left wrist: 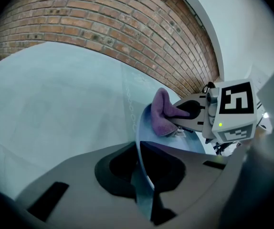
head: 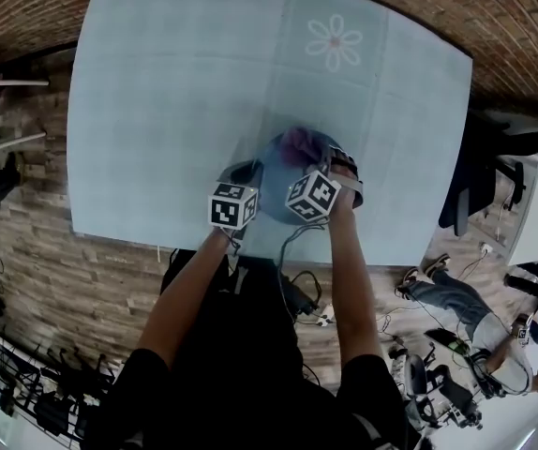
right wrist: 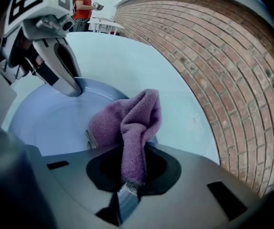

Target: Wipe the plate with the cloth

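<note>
Plate (head: 274, 195) part-hidden by L/R marker cubes (head: 233, 205), cloth (head: 299, 142) blurry in head view

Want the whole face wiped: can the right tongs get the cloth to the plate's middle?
Probably yes: the right tongs hold the cloth over the plate, and the left tongs pinch only its rim, so the middle lies open.

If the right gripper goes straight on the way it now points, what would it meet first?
Most likely the blue plate: the right gripper is shut on the purple cloth, and the cloth's bunched end seems to lie on the plate just ahead. Depth is uncertain.
</note>
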`<state>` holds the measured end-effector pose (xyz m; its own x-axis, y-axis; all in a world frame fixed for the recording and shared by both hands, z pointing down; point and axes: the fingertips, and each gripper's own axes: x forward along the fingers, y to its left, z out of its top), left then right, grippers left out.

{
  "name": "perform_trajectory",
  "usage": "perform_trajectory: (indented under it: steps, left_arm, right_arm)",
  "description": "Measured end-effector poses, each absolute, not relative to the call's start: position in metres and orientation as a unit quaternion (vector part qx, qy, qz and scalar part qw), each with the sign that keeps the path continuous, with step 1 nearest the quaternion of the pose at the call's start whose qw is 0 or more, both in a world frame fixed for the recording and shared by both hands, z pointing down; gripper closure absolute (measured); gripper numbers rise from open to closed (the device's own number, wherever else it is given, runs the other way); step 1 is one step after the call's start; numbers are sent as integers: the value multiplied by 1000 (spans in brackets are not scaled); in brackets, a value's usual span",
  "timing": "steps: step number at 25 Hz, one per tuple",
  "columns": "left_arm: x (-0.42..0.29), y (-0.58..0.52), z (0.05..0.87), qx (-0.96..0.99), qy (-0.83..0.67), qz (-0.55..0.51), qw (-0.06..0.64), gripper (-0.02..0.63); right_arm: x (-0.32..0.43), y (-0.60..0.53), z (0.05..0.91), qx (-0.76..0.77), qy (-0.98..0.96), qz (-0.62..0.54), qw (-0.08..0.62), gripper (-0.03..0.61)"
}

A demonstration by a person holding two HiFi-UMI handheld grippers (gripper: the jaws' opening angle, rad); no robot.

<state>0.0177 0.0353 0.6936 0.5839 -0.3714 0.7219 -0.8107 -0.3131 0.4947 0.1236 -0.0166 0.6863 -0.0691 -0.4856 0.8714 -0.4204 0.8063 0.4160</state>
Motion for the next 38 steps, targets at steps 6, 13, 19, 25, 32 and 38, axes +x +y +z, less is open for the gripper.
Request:
perform_trajectory:
  steps: [6, 13, 19, 25, 32, 38]
  left_arm:
    - [19, 35, 695, 770, -385, 247, 444, 566]
    - [19, 36, 694, 769, -386, 245, 446, 566]
    - [17, 35, 695, 767, -388, 241, 450, 566]
    - [16, 34, 694, 767, -392, 238, 450, 566]
    - [16, 35, 694, 765, -396, 236, 450, 566]
    - [15, 35, 695, 765, -397, 233, 451, 566]
  right_arm:
    - [130, -19, 685, 326, -735, -29, 595, 511]
    - [152, -14, 685, 343, -723, -16, 600, 511]
    - [167, -3, 687, 358, -712, -4, 604, 511]
    - [176, 12, 685, 369, -701, 3, 610, 512]
    - [183, 41, 685, 374, -691, 18, 618, 512]
    - [181, 73, 687, 372, -683, 39, 628, 512]
